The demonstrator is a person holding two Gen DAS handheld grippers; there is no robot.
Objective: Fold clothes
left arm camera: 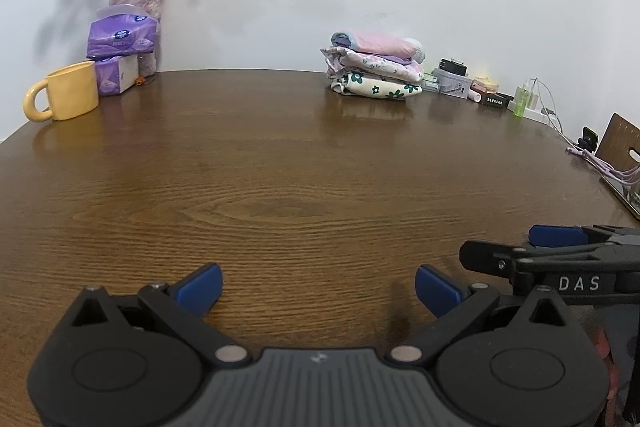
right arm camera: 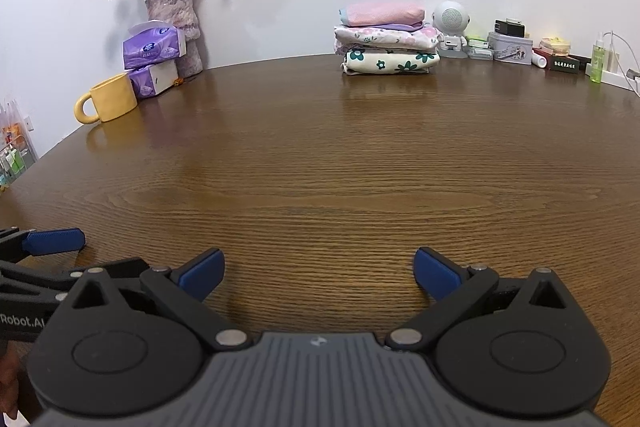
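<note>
Both my claws are spread wide with nothing in them, left gripper [left arm camera: 319,291] and right gripper [right arm camera: 319,274] low over the near side of the wooden table [right arm camera: 320,167]. The folded clothes stack [right arm camera: 386,41] sits at the table's far edge, by the wall, well away from both.
</note>
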